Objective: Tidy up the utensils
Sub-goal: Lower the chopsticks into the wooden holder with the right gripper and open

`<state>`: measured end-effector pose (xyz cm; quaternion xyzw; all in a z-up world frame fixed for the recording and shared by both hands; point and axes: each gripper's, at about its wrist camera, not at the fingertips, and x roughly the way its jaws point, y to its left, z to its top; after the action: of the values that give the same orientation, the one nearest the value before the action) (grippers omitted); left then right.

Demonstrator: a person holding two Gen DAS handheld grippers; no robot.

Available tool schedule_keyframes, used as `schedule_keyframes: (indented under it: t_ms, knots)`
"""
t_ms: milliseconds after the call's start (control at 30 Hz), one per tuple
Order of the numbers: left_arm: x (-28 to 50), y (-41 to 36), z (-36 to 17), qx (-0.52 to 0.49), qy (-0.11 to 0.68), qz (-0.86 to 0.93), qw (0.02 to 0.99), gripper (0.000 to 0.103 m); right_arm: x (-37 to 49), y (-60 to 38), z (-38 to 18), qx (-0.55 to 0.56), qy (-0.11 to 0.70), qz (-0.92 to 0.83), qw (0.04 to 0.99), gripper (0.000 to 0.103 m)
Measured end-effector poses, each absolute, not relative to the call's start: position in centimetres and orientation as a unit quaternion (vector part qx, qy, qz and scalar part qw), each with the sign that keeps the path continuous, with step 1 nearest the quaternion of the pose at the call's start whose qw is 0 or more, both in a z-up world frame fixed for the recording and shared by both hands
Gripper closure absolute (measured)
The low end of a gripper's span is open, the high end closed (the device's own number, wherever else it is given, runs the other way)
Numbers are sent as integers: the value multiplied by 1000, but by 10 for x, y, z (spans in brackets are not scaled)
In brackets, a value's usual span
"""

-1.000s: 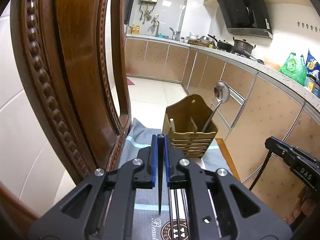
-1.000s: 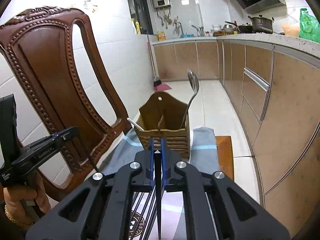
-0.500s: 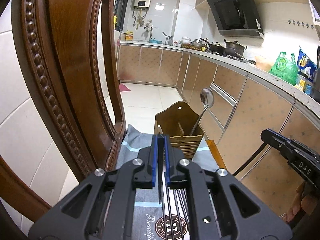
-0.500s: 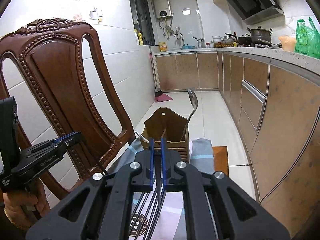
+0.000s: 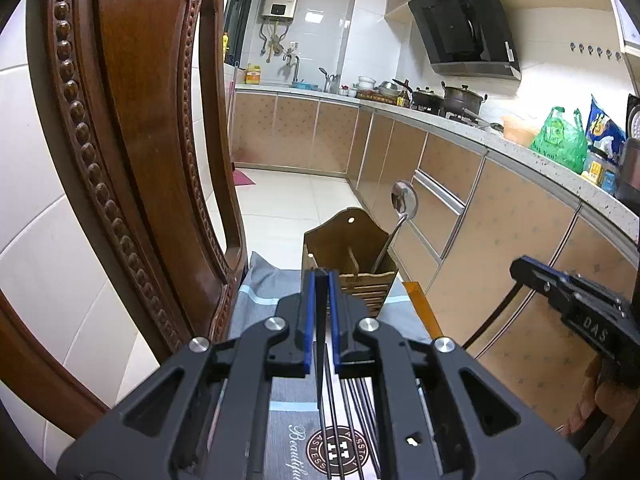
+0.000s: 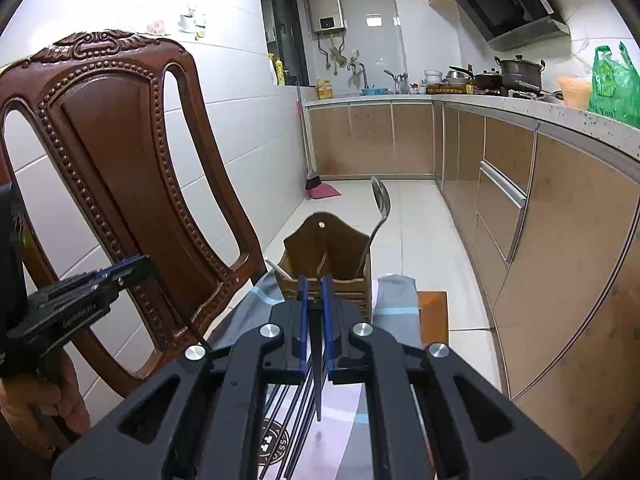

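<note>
From the left wrist, the left gripper (image 5: 321, 276) pinches one dark chopstick (image 5: 319, 360) above the cloth (image 5: 256, 284), with the wooden holder (image 5: 352, 256) near the cloth's far edge. From the right wrist, the right gripper (image 6: 314, 280) likewise clamps a chopstick (image 6: 317, 376); a spoon (image 6: 380, 204) stands in the holder's right compartment.

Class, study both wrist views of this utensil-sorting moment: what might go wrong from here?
1. The left tongs and right tongs each pinch one thin stick, the left chopstick and right chopstick, near one end; either could swing or slip.
2. The ladle leans high out of the wooden holder; a knock from an incoming stick could tip it.
</note>
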<state>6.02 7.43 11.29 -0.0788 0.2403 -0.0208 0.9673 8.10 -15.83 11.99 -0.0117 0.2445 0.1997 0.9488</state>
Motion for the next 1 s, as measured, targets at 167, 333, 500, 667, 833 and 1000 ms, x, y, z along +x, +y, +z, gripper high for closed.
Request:
schedule_keyframes:
  t_ms: [167,333,500,667,833,1000]
  knots:
    - [61,82,110,-85,243,-24,966,96,100,-151,148,-12,229,194,954,96]
    - [66,87,107,-95,248,-28,964,96,140,-134,195,-27,193,173,965,96]
    - [71,95,104,-102,250,-28,962,96,178,-119,223,-22,167,160,972,96]
    - [73,95,102,-104,253,-28,962,96,215,-99,222,-36,152,140,978,96]
    - [77,98,100,-107,256,-26,960,96,252,-93,190,-23,162,123,979,96]
    - [79,100,100,-113,256,-21,960,96,273,-109,145,35,192,121,973,96]
